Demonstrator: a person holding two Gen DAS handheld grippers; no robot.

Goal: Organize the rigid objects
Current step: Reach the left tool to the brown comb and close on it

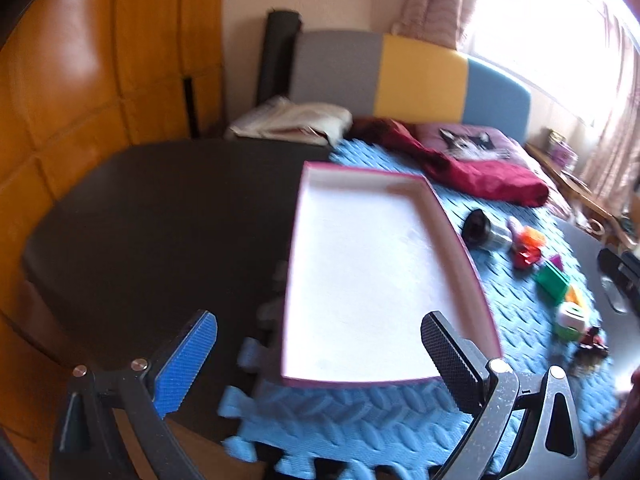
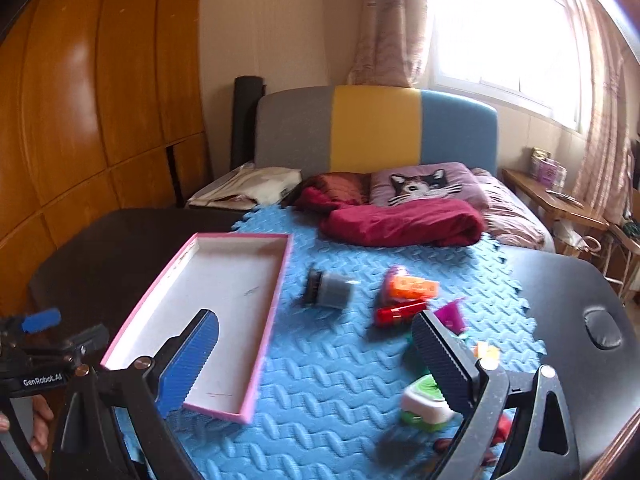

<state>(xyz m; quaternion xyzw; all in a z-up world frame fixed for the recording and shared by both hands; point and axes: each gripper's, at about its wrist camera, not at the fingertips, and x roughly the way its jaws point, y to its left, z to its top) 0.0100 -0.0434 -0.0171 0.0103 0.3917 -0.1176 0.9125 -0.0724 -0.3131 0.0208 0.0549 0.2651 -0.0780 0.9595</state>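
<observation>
Both tongs hang apart and empty above the blue foam mat [image 2: 332, 364]. The left tongs [image 1: 320, 364] straddle the near end of the pink-rimmed tray [image 1: 456, 236], which lies bare on the mat. The right tongs [image 2: 316, 364] hover over open mat with the toys from 12 to 3 o'clock of them.

Nothing is in the tray yet, so the step in hand looks like a first pick. The nearest piece is the green-and-white block [image 2: 424, 404], just beside the right tongs' black pad at 3 o'clock. The grey cylinder with a black end [image 2: 330, 289] lies on its side at 12 o'clock and would likely roll; I would close across its round body, not its ends. The orange block [image 2: 412, 287], red tube [image 2: 400, 313] and magenta piece [image 2: 452, 316] crowd together at 1 o'clock, so take them one at a time from the outside. Carry each toward 10 o'clock, lower it inside the rim, then release.

Readable writing: "GenRobot.AI" on the left handle [image 2: 42, 380], seen in the right wrist view.
</observation>
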